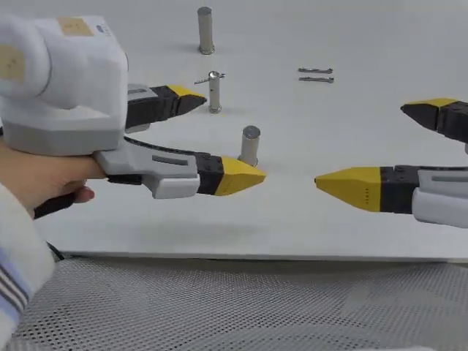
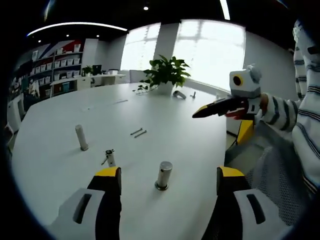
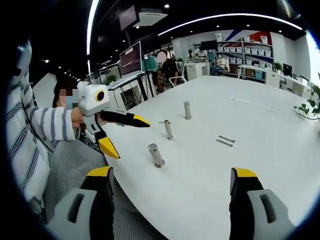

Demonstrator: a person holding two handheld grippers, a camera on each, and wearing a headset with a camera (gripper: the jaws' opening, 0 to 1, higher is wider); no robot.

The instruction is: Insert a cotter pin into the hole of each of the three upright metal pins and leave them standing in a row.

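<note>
A broad white tabletop [image 2: 165,112] runs toward tall bright windows [image 2: 210,50], and a leafy green potted plant [image 2: 166,74] stands at its far end. White shelving stocked with boxes [image 2: 52,82] lines one wall. A curved white light strip [image 2: 75,23] crosses the dark ceiling [image 3: 115,15]. Grey perforated mesh [image 1: 219,307] lies below the table's near edge.

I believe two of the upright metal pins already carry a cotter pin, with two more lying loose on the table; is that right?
Not quite: the head view shows just one, the middle metal pin; the near pin and far pin are bare. The two loose cotter pins are right.
</note>
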